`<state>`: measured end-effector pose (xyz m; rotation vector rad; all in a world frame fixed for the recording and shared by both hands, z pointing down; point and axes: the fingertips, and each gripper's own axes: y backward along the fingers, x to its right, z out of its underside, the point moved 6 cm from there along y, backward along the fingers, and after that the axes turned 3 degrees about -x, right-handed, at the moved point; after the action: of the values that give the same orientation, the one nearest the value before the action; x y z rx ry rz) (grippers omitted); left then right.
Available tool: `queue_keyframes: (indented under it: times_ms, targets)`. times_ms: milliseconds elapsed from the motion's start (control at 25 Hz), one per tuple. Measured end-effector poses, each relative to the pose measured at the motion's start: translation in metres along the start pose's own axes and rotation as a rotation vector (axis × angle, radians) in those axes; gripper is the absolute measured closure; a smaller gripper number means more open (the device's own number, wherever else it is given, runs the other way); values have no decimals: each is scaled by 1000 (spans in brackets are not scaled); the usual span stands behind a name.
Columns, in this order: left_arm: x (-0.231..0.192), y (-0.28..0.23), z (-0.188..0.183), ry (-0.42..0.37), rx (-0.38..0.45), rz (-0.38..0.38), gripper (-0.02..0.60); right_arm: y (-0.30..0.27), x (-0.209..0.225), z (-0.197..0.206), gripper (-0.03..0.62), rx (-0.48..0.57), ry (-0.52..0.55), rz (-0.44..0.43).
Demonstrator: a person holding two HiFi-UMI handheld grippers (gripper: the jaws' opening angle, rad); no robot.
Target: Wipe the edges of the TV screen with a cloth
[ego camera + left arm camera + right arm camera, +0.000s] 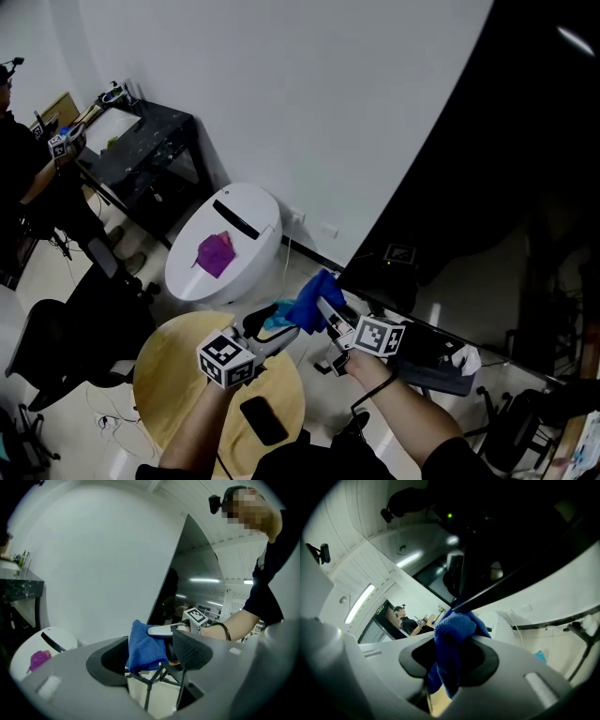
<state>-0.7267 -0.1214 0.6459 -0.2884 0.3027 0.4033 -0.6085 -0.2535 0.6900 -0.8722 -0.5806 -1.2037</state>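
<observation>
Near the lower corner of the broad, glossy black TV screen (487, 141), the right gripper (328, 311) clamps a bunched blue microfibre cloth (307, 305); the left gripper (274, 326) sits just beside it, jaws spread and pressing on nothing.

Layout about the round table (173, 361): a phone (263, 420) lies on its near part; a chair (47, 352) stands left; a bin (225, 246) behind, a desk (150, 141) farther back-left; the TV screen (506, 141) right; the cloth (309, 302) above its far rim.
</observation>
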Motion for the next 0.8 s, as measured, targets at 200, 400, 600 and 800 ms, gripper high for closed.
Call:
queue_keyframes:
  times_ms: [200, 400, 600, 800]
  targets:
    - [0, -12, -10, -115, -50, 22, 271, -2, -51, -3, 479, -22, 134, -135]
    - [-3, -5, -30, 45, 103, 158, 258, 11, -88, -11, 477, -27, 137, -278]
    - [25, -7, -40, 52, 134, 298, 291, 24, -98, -11, 474, -38, 71, -325]
    - [31, -9, -35, 60, 158, 236, 416, 33, -88, -8, 464, -46, 38, -250]
